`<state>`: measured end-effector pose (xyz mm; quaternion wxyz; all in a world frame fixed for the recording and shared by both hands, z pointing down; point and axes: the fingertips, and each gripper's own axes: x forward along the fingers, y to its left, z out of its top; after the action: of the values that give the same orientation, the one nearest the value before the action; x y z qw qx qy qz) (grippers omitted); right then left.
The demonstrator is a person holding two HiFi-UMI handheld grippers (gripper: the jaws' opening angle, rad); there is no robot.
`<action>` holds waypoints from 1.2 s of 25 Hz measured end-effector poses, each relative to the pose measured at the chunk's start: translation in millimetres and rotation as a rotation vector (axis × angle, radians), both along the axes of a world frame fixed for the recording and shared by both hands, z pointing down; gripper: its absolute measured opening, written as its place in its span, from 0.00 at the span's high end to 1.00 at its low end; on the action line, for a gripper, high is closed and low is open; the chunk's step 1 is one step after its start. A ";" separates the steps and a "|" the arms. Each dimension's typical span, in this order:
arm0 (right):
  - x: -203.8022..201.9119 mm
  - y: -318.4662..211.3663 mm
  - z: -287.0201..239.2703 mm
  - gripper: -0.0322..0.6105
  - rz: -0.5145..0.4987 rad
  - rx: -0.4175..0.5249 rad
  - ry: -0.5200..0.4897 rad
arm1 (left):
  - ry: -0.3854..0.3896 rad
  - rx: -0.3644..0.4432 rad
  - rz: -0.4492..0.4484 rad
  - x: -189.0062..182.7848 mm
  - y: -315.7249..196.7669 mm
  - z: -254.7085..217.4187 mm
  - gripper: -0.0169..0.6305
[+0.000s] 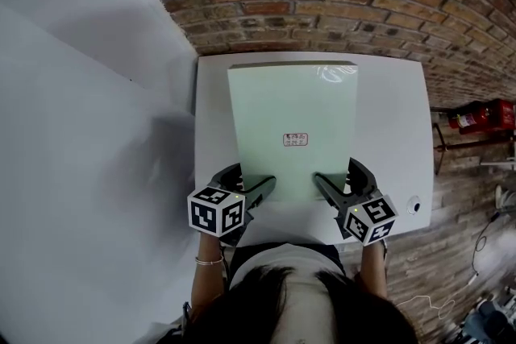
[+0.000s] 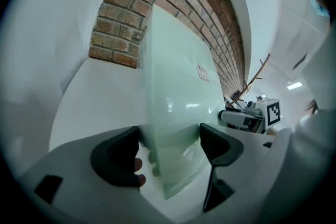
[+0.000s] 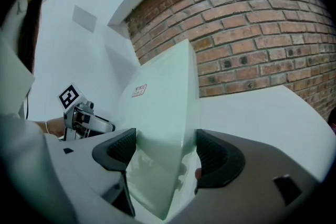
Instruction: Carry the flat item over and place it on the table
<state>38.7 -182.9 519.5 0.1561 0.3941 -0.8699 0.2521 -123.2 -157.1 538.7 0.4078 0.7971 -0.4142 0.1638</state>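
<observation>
Left gripper [image 1: 251,185] and right gripper [image 1: 334,183] each clamp the near edge of the green board [image 1: 294,113], which I see over the white table [image 1: 395,117]; I judge it stiff, light and glossy-slick, so hold both near corners.

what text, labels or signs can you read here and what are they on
Red-printed label on the pale green sheet: too small to read.
Marker cubes: black-and-white patterns only, no words.
Red extinguisher: nothing legible.
</observation>
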 end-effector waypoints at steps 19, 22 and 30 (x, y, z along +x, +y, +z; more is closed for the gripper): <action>3.1 -8.7 28.7 0.39 0.017 -0.094 -0.008 | -0.002 -0.082 -0.001 2.8 -8.8 25.6 0.41; 2.6 -9.5 33.3 0.39 0.019 -0.107 -0.008 | 0.001 -0.098 -0.002 2.1 -9.4 30.1 0.41; 2.4 -11.0 43.7 0.39 0.013 -0.140 -0.004 | 0.015 -0.142 -0.012 3.3 -6.7 42.8 0.41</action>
<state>41.1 -193.8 563.2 0.1802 0.3873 -0.8480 0.3138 -120.0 -163.8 581.4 0.4673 0.7649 -0.4033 0.1841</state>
